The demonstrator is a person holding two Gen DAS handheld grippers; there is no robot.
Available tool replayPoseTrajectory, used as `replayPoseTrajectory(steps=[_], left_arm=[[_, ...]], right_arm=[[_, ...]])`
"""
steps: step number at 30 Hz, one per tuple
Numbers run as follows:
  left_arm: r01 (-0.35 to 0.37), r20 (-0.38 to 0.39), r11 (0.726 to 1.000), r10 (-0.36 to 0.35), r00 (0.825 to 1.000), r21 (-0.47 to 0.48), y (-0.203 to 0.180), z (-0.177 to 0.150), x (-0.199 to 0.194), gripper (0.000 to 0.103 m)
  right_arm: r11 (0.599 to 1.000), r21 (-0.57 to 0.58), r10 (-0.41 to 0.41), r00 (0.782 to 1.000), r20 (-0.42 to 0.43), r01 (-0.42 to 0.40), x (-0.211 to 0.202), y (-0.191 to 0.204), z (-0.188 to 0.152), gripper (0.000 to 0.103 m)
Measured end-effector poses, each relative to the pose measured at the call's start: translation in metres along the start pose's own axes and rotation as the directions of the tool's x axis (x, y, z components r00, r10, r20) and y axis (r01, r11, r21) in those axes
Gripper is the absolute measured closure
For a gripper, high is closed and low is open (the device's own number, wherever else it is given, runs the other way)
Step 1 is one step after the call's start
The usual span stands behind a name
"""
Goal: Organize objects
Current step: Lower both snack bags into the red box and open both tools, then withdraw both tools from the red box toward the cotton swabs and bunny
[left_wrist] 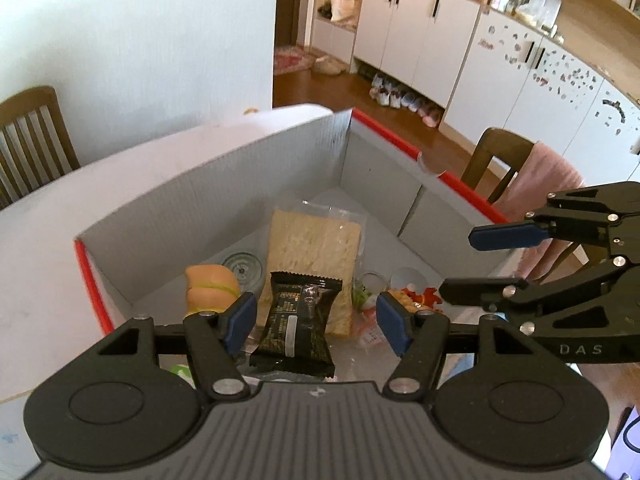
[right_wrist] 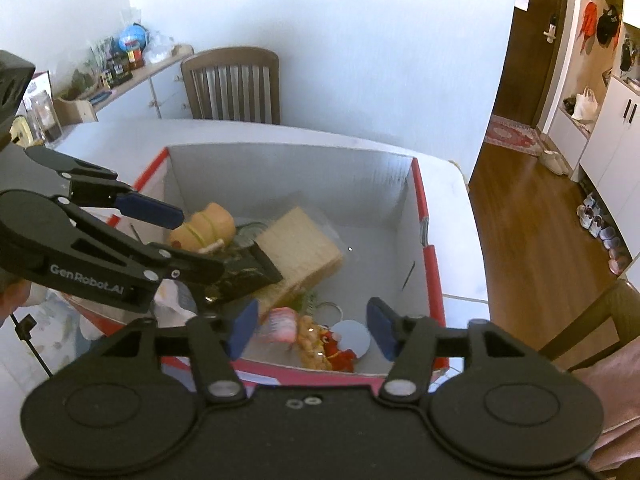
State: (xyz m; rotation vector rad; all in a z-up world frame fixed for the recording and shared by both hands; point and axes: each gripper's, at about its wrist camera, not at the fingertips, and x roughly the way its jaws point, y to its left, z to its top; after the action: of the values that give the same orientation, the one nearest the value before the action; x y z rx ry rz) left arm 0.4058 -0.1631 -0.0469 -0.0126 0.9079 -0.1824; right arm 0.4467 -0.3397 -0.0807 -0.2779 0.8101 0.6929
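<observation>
Left gripper (left_wrist: 316, 318) fills lower frame, jaws apart, nothing gripped. Right gripper (right_wrist: 316, 330) likewise parted, empty. Red-rimmed box (left_wrist: 208, 200) mid-frame on white table (left_wrist: 40, 240). Inside: bread slab (left_wrist: 316, 248), black packet (left_wrist: 296, 324) leaning on it, possibly toy burger (left_wrist: 210, 284) at left.

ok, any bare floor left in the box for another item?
Yes: the box floor is bare along its far wall and right wall, beyond the instant-noodle block. Crowded: near side, where the black snack packet, toy burger and red-orange toy cluster under the open left gripper and right gripper.
</observation>
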Motion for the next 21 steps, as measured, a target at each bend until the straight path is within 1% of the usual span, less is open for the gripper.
replayPoseTrajectory(steps=[3,8,11,17,21], left_arm=[[0.004,0.033,1.000,-0.004,0.999,-0.005,0.002,-0.004,-0.013,0.038],[0.031,0.074,0.999,-0.030,0.997,-0.023,0.006,-0.012,-0.039,0.038],[0.042,0.092,0.999,-0.040,0.995,-0.019,0.009,-0.020,-0.052,0.038],[0.051,0.125,0.999,-0.051,0.991,0.006,0.016,-0.037,-0.079,0.038],[0.047,0.127,0.999,-0.048,0.991,0.013,0.022,-0.050,-0.093,0.037]], right_arm=[[1.000,0.002,0.003,1.000,0.014,-0.003,-0.008,0.008,0.000,0.040],[1.000,0.011,0.009,0.999,0.042,-0.009,-0.023,0.023,-0.001,0.035],[1.000,0.019,-0.005,0.998,0.061,0.004,-0.031,0.034,-0.002,0.034],[0.998,0.051,-0.031,0.995,0.092,0.026,-0.045,0.057,-0.007,0.024],[0.996,0.082,-0.037,0.994,0.105,0.029,-0.051,0.071,-0.011,0.019]])
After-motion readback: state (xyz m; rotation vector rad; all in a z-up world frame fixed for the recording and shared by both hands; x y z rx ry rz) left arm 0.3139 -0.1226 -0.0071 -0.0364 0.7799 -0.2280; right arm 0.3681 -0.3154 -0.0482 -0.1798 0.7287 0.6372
